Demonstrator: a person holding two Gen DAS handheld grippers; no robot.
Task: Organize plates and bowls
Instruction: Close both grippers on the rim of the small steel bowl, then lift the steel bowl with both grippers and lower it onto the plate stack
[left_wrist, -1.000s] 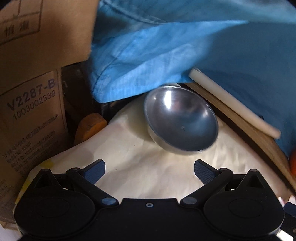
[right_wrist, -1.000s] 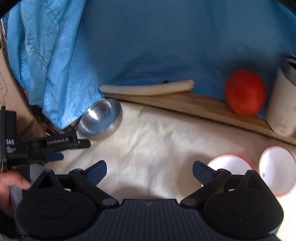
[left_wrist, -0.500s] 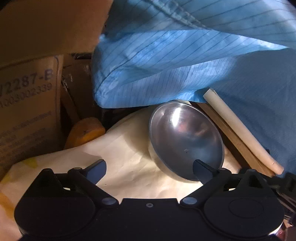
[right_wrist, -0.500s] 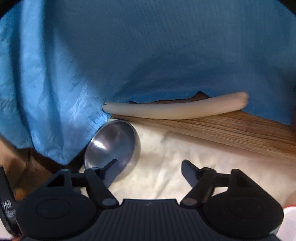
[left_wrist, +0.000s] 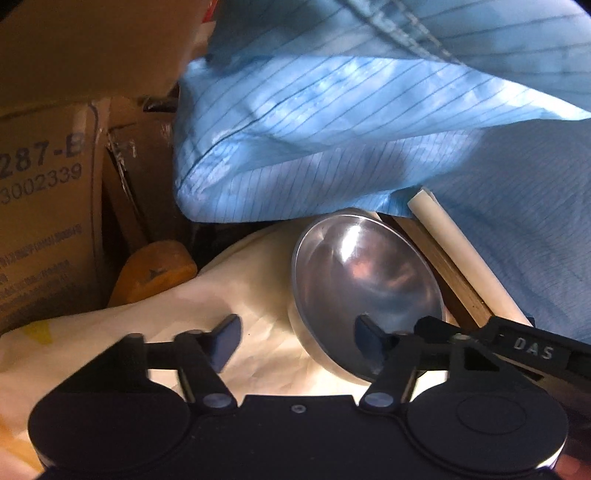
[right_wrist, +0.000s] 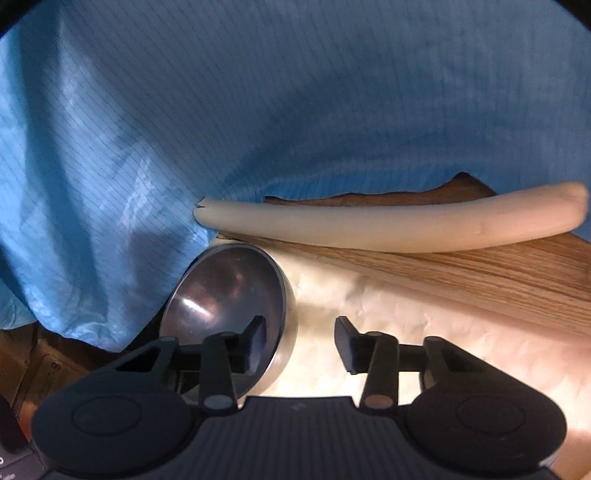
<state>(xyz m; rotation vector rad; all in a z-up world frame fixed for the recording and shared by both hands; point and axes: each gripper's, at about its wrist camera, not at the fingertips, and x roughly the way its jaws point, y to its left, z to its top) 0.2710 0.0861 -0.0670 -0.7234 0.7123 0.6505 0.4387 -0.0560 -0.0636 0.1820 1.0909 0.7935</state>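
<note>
Left wrist view: the steel bowl (left_wrist: 365, 291) sits tilted on the cream cloth (left_wrist: 258, 325) that covers the surface, close under the hanging blue striped fabric (left_wrist: 332, 140). A pale rod (left_wrist: 465, 258) lies on a wooden strip (left_wrist: 447, 280) just behind the bowl, and cardboard boxes (left_wrist: 44, 206) and an orange object (left_wrist: 155, 273) crowd the left side. The left gripper (left_wrist: 295, 338) has its jaws about half apart, straddling the bowl's near rim, one finger inside the bowl, the other outside over the cloth; no pad presses the metal. The right gripper's arm reaches in from the right edge.

In the right wrist view, the right gripper (right_wrist: 299, 343) straddles the opposite rim (right_wrist: 284, 317) in the same way, jaws fairly narrow, pads not clearly touching.

Compared with a second ago, both grippers are much nearer the bowl, which now fills more of each view, and both pairs of jaws have just been closing from wide open. The red fruit and white cups are gone from the right view.
</note>
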